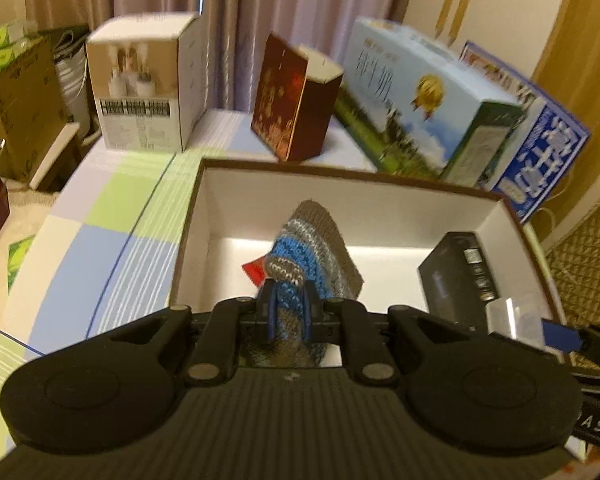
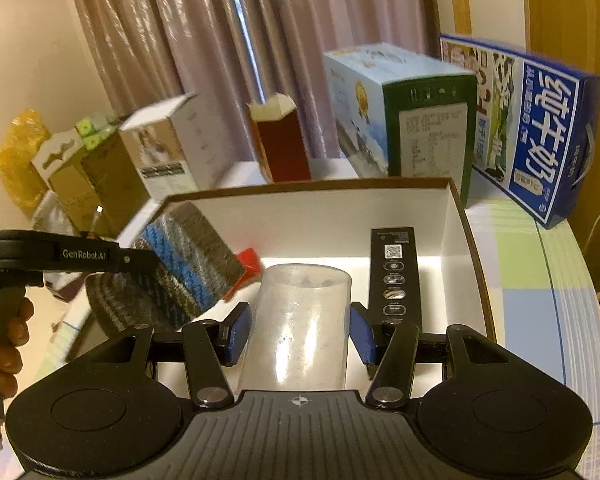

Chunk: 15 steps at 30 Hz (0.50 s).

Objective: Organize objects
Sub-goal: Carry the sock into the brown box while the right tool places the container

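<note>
Nearest the left wrist camera, the left gripper (image 1: 290, 308) has its two blue-padded fingers closed on a knitted sock (image 1: 312, 248) striped grey, blue and brown; the sock's bunched end sits between the pads and the rest fans toward 12 o'clock, hanging over the inside of the white-lined tray (image 1: 196, 216). A red tag (image 1: 254, 270) shows at the sock's 9 o'clock edge.

In the right wrist view, the right gripper (image 2: 298, 334) has its fingers spread wide on either side of a clear plastic cup (image 2: 300, 320). The cup stands between the pads; whether they touch it cannot be told. The cup is inside the tray, near its front.

By size: one checked tablecloth (image 2: 540, 300) under everything. One tray with a brown rim. At 1 to 2 o'clock behind it, two milk cartons: a sky-printed one (image 1: 416, 104) and a blue one (image 2: 536, 136). At 11 o'clock, one white product box (image 1: 144, 84); at 12 o'clock, one dark red box (image 1: 296, 100), tilted. Inside the tray at 3 o'clock lies one black slim box (image 2: 394, 276). One sock, one cup, one tag.
</note>
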{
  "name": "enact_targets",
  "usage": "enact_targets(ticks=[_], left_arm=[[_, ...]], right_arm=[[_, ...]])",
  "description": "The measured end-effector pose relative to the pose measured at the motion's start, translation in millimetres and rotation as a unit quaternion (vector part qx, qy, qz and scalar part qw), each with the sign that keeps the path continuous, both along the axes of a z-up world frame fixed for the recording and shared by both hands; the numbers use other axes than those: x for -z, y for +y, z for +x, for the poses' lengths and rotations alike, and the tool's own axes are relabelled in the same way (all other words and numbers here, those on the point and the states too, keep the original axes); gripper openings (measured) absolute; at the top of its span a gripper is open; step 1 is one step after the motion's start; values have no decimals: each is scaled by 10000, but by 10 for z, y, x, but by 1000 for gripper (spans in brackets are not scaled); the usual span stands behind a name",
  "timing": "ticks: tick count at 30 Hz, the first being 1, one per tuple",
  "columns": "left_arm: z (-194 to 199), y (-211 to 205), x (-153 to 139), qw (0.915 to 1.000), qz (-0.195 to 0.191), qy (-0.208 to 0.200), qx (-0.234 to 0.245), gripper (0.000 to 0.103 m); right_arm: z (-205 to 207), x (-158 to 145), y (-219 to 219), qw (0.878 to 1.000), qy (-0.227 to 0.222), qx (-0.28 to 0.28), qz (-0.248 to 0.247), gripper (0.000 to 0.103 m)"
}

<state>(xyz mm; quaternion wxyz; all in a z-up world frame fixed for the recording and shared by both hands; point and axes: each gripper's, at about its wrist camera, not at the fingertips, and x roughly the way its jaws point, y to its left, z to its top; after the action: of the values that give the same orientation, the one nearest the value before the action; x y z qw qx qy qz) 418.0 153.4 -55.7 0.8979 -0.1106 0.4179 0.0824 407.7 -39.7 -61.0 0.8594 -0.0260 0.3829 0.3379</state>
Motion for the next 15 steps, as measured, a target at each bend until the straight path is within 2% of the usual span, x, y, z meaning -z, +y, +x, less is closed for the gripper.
enact_targets(ticks=[4,7,11,15], left_arm=[[170,21,196,9998,22,179,6,9],[256,13,234,9997,132,190,74,10],[290,25,201,9994,255,170,140,24],[248,46,156,9993,311,96,168,47]], right_arm=[[162,143,72,9998,82,85,-144,50],[258,216,119,9997,117,105,-186,50],[326,279,179,9995,141,67,-261,50],[342,326,229,9994,151,-6,-298,50]])
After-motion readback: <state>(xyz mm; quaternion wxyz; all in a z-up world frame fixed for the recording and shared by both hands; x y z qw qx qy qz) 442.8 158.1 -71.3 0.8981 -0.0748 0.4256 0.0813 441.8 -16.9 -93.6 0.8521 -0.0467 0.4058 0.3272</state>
